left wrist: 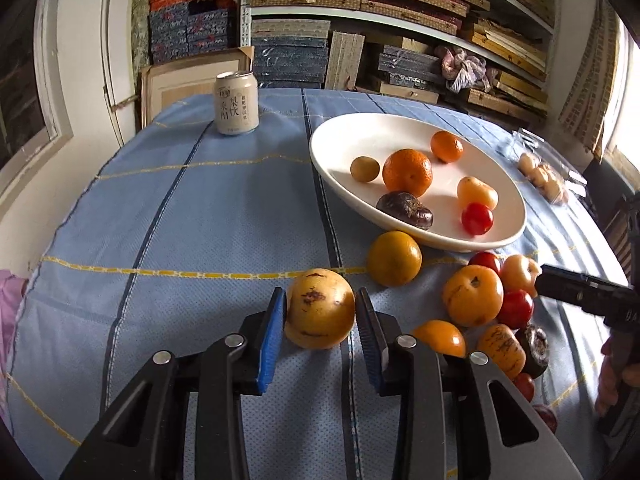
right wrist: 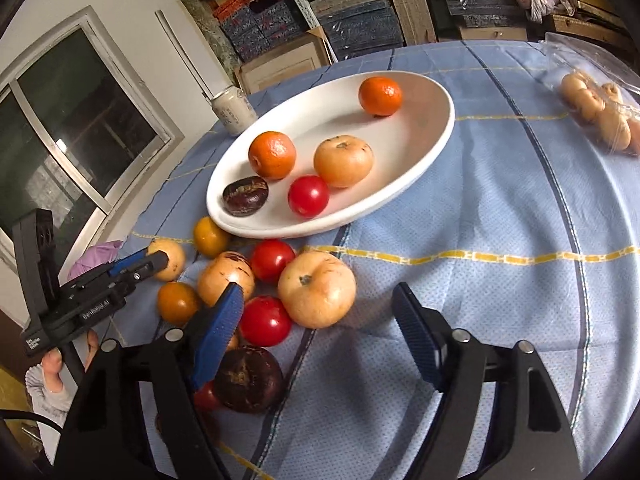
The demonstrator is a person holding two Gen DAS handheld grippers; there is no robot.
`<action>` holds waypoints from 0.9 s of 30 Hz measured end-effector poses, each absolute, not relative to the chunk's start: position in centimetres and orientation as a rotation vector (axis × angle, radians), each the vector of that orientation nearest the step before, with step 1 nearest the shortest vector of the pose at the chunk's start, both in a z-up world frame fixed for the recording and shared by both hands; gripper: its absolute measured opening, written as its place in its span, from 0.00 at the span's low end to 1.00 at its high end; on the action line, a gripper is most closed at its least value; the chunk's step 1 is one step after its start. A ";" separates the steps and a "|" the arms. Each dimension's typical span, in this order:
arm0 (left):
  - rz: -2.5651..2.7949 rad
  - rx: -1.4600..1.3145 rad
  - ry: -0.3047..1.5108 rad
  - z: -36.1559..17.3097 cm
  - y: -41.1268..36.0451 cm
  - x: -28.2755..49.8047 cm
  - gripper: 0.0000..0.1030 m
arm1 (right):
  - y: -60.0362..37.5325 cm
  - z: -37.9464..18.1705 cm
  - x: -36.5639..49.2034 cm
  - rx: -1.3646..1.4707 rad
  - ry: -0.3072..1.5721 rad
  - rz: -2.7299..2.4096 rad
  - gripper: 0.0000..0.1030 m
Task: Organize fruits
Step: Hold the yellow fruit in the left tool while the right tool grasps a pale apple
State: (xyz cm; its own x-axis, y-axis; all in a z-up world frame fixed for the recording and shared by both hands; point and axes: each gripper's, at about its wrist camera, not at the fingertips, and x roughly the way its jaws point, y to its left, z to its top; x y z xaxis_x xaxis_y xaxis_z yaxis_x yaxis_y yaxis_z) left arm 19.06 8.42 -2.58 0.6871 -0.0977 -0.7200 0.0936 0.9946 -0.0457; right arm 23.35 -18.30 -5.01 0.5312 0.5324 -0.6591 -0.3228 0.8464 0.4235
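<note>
Left gripper [left wrist: 320,312] narrow, pads clamped — right gripper [right wrist: 318,316] wide, empty.

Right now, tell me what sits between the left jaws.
A yellow speckled fruit sits between the left gripper jaws, both blue pads against its sides, resting on the blue tablecloth. The left wrist view shows it best.

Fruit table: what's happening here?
A person with a gripper in each hand is sorting fruit into the white plate, which already holds several pieces. The left gripper is closed around a yellow speckled fruit on the blue tablecloth. The right gripper is open, empty, near a pale round fruit at the edge of the loose pile in front of the plate. A can stands behind.
</note>
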 end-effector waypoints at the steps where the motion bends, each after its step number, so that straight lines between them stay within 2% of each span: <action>1: -0.105 0.002 0.805 -2.6 8.3 19.0 0.35 | -18.2 -4.9 23.4 0.260 0.867 0.517 0.71; 4: -0.074 0.035 0.813 -3.0 8.1 19.1 0.38 | -17.7 -4.9 23.6 0.251 0.872 0.527 0.60; 7: -0.057 0.031 0.837 -3.7 8.4 19.6 0.38 | -17.2 -5.2 24.0 0.240 0.890 0.529 0.54; 17: -0.078 -0.009 0.872 -4.6 8.7 20.4 0.38 | -17.4 -5.9 24.6 0.301 0.901 0.554 0.51; 19: -0.083 -0.023 0.876 -4.6 8.9 20.4 0.38 | -17.6 -5.9 24.4 0.298 0.895 0.544 0.39; 27: -0.077 -0.072 0.856 -4.3 9.5 20.9 0.41 | -17.7 -6.0 24.2 0.305 0.899 0.561 0.39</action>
State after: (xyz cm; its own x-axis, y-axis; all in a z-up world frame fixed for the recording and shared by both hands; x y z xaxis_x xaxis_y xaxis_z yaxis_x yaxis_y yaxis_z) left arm 20.94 9.51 -4.32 0.6530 -0.0971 -0.7511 0.0391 0.9948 -0.0946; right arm 24.20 -17.69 -5.97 0.4935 0.5778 -0.6500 -0.3304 0.8159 0.4745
